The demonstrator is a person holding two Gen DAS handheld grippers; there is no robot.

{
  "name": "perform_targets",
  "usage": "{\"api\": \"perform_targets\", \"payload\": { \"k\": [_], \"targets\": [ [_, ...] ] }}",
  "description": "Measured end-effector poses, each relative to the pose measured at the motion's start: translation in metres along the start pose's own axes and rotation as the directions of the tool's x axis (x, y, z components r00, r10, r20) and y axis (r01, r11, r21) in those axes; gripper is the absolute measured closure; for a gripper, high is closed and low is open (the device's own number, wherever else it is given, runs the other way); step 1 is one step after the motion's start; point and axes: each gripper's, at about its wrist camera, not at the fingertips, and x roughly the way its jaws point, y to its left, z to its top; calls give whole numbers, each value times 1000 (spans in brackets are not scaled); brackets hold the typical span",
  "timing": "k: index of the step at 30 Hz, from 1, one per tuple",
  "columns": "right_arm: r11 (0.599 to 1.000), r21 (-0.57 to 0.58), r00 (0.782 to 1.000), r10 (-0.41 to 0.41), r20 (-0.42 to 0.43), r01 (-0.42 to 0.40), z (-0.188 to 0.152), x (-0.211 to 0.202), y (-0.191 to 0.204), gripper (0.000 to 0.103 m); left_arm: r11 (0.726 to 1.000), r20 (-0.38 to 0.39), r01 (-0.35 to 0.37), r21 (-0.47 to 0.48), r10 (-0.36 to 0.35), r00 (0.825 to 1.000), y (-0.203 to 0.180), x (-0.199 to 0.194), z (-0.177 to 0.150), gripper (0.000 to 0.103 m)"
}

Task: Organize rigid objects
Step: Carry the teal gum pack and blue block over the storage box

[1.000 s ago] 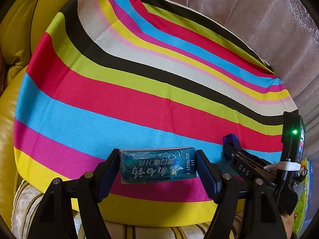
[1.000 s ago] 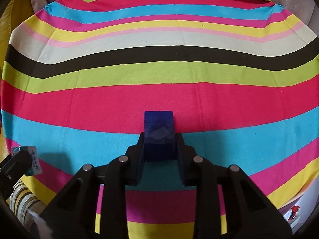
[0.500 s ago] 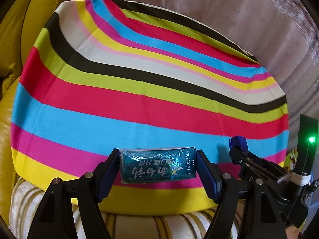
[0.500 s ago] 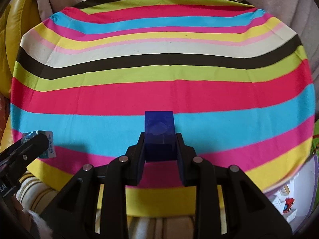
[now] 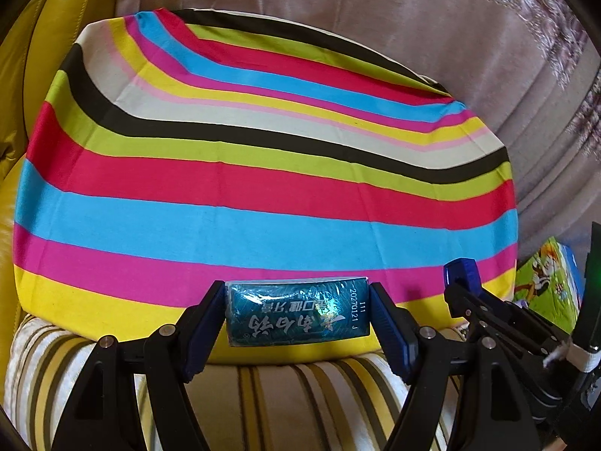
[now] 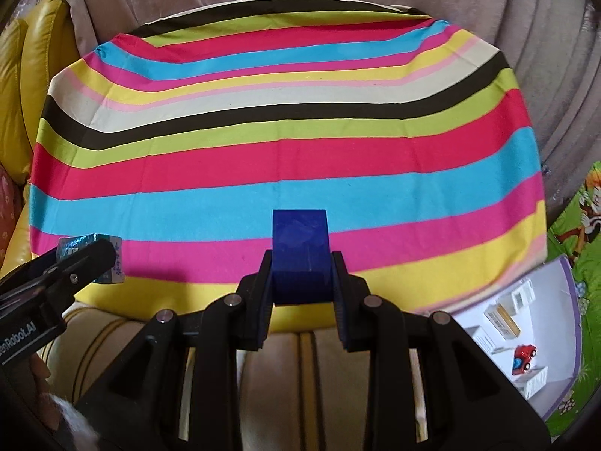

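My left gripper (image 5: 298, 312) is shut on a teal toothpaste box (image 5: 296, 312) with white Chinese lettering, held crosswise over the near edge of a striped cushion (image 5: 263, 173). My right gripper (image 6: 301, 282) is shut on a dark blue block (image 6: 300, 255), held over the same cushion (image 6: 285, 143) near its front edge. The right gripper with the blue block (image 5: 460, 274) shows at the right of the left wrist view. The left gripper and the end of the box (image 6: 90, 257) show at the left of the right wrist view.
The cushion lies on a sofa with a striped beige seat (image 5: 281, 406), a yellow leather arm (image 5: 22, 75) at left and a mauve velvet back (image 5: 413, 30). A colourful cartoon box (image 6: 578, 225) and a white picture sheet (image 6: 518, 330) lie at right.
Both grippers have pulled back from the cushion, each still holding its object. The cushion looks smaller, and the sofa seat and the things at right have come into view.
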Motion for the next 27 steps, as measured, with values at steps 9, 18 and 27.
{"api": "perform_targets", "payload": {
  "k": [9,18,27],
  "targets": [
    [1000,24,1000,-16,13,16,-16,-23,-20,71,999,-4,16,48,-16,1000,-23,-8,-9,28],
    [998,50,999,-30,21,29,-28,-40,-39,71,991,-29,59,121,-55,998,-53,-12,-22,28],
    [995,87,998,-54,17,52,-42,-54,-66,71,979,-57,94,183,-85,995,-80,-14,-34,28]
  ]
}}
